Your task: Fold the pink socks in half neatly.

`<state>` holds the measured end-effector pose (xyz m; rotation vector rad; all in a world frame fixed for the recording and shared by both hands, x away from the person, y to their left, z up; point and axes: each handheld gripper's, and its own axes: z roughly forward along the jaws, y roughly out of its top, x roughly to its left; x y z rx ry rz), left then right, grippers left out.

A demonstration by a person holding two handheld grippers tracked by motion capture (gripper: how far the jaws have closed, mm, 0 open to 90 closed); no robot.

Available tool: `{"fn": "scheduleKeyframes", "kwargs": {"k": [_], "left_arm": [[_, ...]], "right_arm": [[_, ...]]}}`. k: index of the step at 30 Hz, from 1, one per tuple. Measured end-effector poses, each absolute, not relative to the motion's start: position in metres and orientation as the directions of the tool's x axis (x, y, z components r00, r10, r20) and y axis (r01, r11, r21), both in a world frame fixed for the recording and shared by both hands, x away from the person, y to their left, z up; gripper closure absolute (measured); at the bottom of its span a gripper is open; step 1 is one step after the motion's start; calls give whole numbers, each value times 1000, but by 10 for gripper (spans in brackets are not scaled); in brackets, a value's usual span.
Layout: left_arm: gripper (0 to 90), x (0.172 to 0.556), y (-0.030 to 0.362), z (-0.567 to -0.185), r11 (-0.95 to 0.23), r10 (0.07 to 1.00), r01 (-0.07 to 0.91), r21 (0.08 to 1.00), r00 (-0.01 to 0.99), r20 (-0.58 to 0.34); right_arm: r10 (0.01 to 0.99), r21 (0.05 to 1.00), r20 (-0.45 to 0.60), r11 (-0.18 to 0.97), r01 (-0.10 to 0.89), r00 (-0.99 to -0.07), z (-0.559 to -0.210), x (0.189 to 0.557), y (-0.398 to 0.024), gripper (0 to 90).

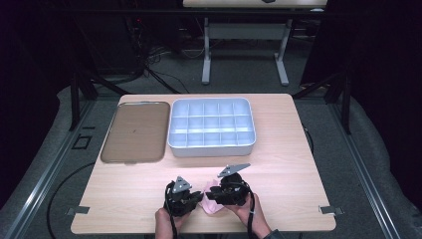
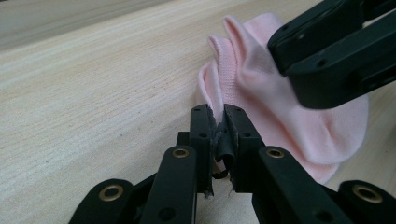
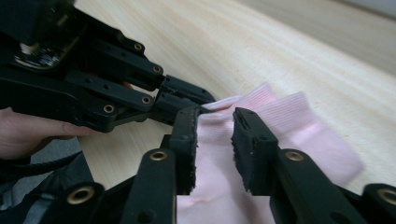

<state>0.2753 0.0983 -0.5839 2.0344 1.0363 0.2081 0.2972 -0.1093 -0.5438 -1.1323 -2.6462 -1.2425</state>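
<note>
High view: I count one pink sock point(image 1: 208, 204), two tools, one brown tray point(image 1: 133, 131) and one white compartment box point(image 1: 212, 126) on the surface point(image 1: 293, 164). The sock lies at the near edge, well apart from the box, between the left tool point(image 1: 191, 199) and the right tool point(image 1: 215, 195); its long axis I cannot tell from here.

Left gripper view: the left tool point(image 2: 219, 122) is clamped on a fold at the sock's point(image 2: 261, 98) edge, jaws nearly together. The sock's long axis runs away from the tool toward the upper right, with its ribbed cuff at the far end.

Right gripper view: the right tool point(image 3: 215, 140) stands partly apart over the sock point(image 3: 280, 126), with cloth lying between the jaws and the pads not pressing it.
</note>
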Motion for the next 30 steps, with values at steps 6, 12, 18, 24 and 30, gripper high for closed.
{"fn": "scheduleKeyframes", "kwargs": {"k": [6, 12, 18, 24, 30], "left_arm": [[822, 275, 98, -584, -318, 733, 602, 732, 646, -213], [822, 276, 98, -584, -320, 731, 601, 732, 648, -213], [822, 276, 98, -583, -325, 730, 600, 731, 650, -209], [822, 276, 98, -583, -324, 731, 601, 730, 650, -210], [822, 276, 98, -584, -321, 731, 603, 730, 648, -214]], "right_arm": [[632, 695, 276, 389, 605, -724, -537, 298, -126, 673], [672, 660, 210, 438, 610, -710, -545, 300, -123, 616], [668, 616, 79, 551, 563, -740, -560, 299, -104, 699], [648, 610, 12, 599, 519, -762, -564, 295, -96, 874], [651, 631, 53, 566, 530, -758, -560, 294, -102, 888]]}}
